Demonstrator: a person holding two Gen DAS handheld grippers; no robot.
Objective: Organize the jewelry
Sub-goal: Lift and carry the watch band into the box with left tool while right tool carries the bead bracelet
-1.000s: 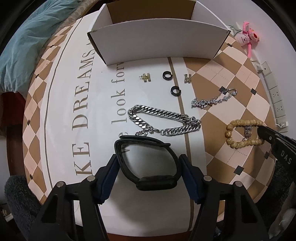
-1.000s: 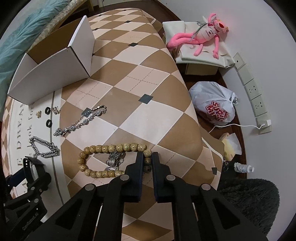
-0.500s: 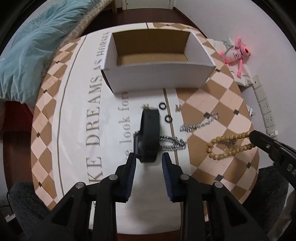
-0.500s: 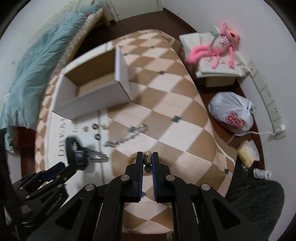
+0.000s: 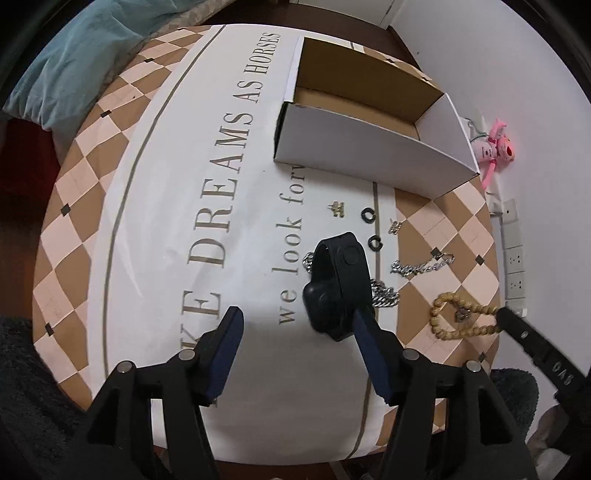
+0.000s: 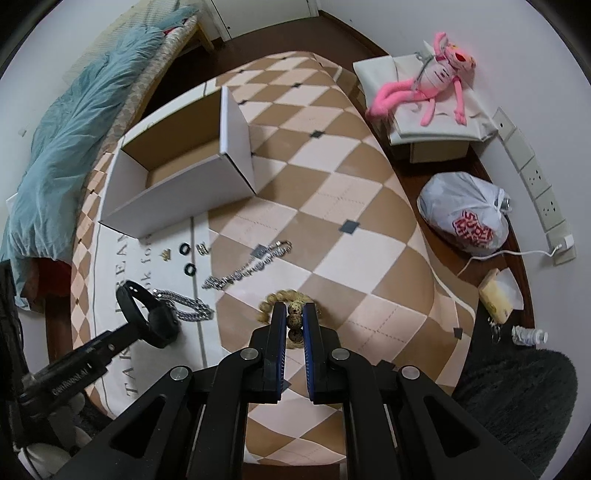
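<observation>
White walls [image 6: 535, 44], dark wood floor [image 6: 258, 33], teal-quilted bed [image 6: 74, 122], wall sockets [image 6: 543, 192], dark shaggy rug [image 6: 517, 398]

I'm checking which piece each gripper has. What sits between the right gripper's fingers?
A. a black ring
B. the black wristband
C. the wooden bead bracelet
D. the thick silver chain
C: in the right wrist view the right gripper is shut on beads of the wooden bead bracelet, while the black wristband hangs at the left gripper.
</observation>
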